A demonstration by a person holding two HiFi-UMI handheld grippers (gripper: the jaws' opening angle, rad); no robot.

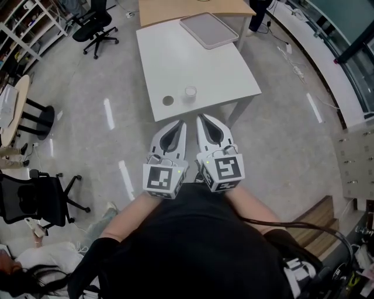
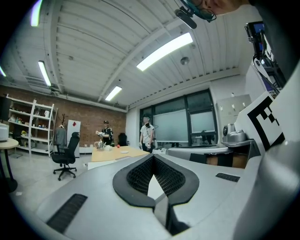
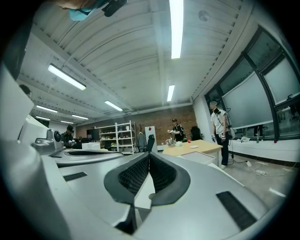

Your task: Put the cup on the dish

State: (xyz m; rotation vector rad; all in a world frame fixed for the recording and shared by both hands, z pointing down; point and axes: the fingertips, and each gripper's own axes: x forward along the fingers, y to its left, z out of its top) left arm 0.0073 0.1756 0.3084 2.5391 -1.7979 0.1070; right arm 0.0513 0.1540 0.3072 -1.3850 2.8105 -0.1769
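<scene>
holding left gripper (image 1: 178,124) and right gripper (image 1: 202,117) side by side, jaws together, nothing between; facing cup (image 1: 190,91) upright on far white table (image 1: 198,64), just right of dish (image 1: 168,100)

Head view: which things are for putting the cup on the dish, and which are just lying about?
For the job:
cup
dish
left hand-held gripper, shut and empty
right hand-held gripper, shut and empty

Just lying about:
grey tray
wooden table
black office chair
</scene>
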